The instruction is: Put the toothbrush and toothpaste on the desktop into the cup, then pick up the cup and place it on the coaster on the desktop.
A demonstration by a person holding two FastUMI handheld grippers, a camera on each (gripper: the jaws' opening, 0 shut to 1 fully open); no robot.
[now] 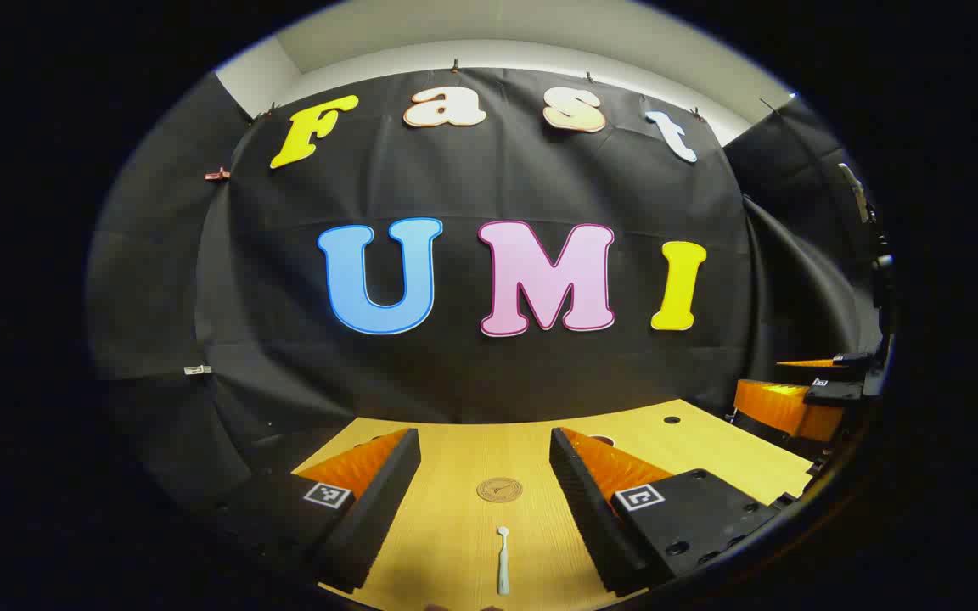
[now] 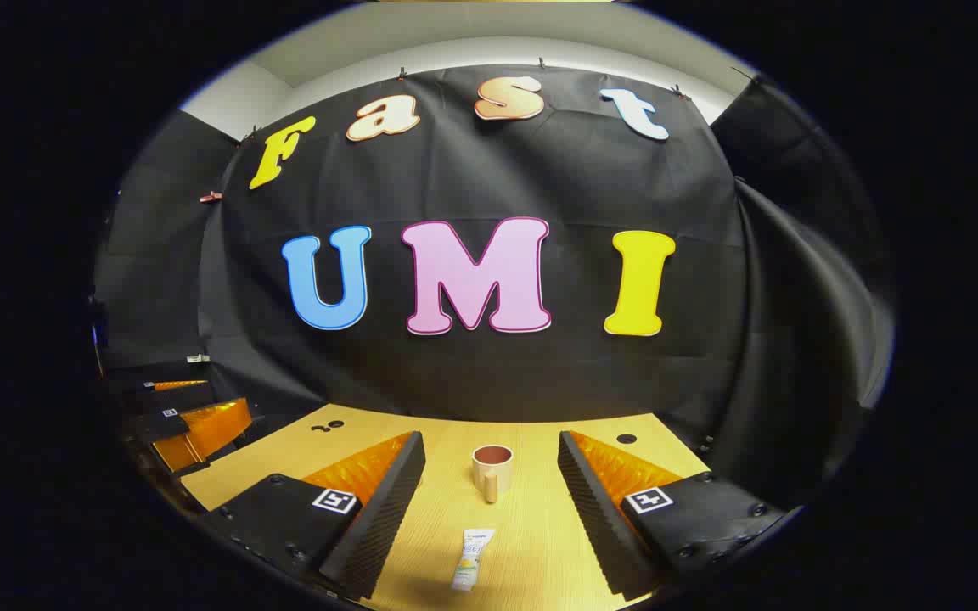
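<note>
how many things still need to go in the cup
2: the toothbrush lies on the desk between the left gripper's fingers; the toothpaste lies before the cup.

You face a black cloth wall (image 1: 489, 365) hung across the back of the booth, clipped along its top edge and creased in soft folds. Above it runs a pale grey wall (image 2: 489, 42). More black cloth drapes both sides (image 2: 795, 339). Below you sits a light wooden desk (image 1: 455, 526) with small round holes (image 1: 671, 419) near its far edge.
</note>
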